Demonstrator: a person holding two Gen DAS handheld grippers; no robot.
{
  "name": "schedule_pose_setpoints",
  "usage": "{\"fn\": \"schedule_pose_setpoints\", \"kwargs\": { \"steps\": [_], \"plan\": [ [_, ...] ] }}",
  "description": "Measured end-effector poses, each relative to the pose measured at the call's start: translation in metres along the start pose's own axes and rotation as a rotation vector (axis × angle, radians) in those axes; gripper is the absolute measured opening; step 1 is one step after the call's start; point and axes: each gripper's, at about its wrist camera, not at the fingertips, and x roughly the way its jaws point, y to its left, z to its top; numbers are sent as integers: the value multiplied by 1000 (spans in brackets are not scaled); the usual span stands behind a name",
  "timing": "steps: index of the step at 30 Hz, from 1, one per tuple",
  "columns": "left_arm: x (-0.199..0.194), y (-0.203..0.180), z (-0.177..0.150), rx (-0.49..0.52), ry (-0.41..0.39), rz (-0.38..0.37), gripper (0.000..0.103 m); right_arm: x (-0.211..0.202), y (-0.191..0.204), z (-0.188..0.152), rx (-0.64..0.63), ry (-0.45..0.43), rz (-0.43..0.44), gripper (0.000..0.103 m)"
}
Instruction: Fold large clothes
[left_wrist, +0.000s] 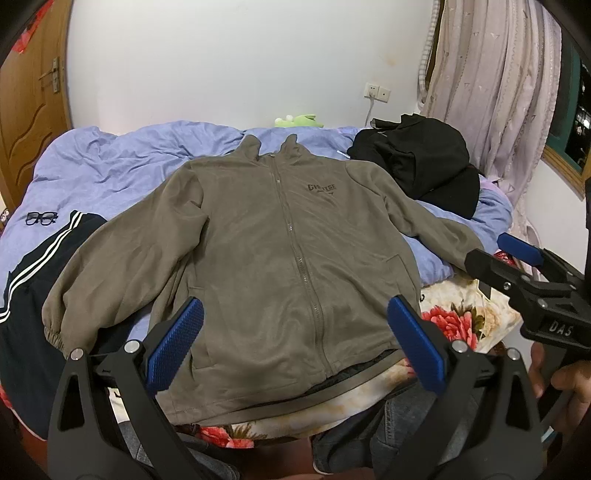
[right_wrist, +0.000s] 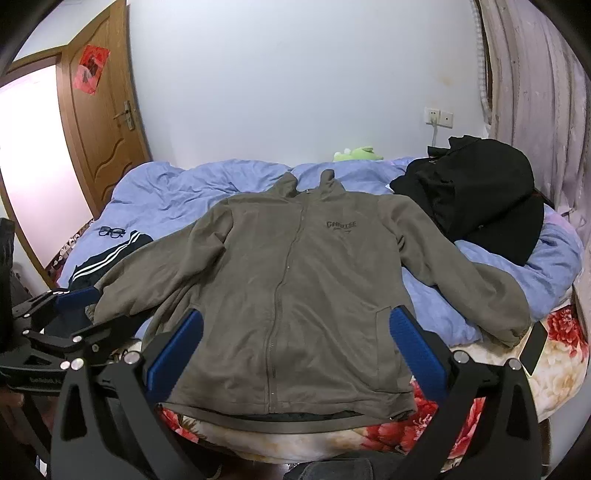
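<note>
An olive-brown zip-up hooded jacket (left_wrist: 266, 240) lies flat and face up on the bed, zipper closed, sleeves spread out to both sides; it also shows in the right wrist view (right_wrist: 291, 280). My left gripper (left_wrist: 295, 314) is open and empty, held above the jacket's hem. My right gripper (right_wrist: 295, 325) is open and empty, also over the hem. The right gripper shows at the right edge of the left wrist view (left_wrist: 524, 258), and the left gripper shows at the left of the right wrist view (right_wrist: 66, 306).
A blue duvet (left_wrist: 122, 162) covers the bed over a floral sheet (left_wrist: 450, 317). Dark striped trousers (left_wrist: 33, 273) and glasses (left_wrist: 41, 218) lie at left. A black garment pile (left_wrist: 424, 158) sits at back right. A green plush (left_wrist: 299, 120), curtains and a wooden door surround the bed.
</note>
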Motion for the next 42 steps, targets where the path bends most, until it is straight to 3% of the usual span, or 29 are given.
{"fn": "schedule_pose_setpoints", "kwargs": {
  "steps": [33, 42],
  "plan": [
    [1, -1, -6, 5, -5, -4, 98, 9, -2, 2, 25, 33, 63, 99],
    [17, -1, -6, 19, 15, -15, 98, 25, -11, -3, 1, 20, 67, 99]
  ]
}}
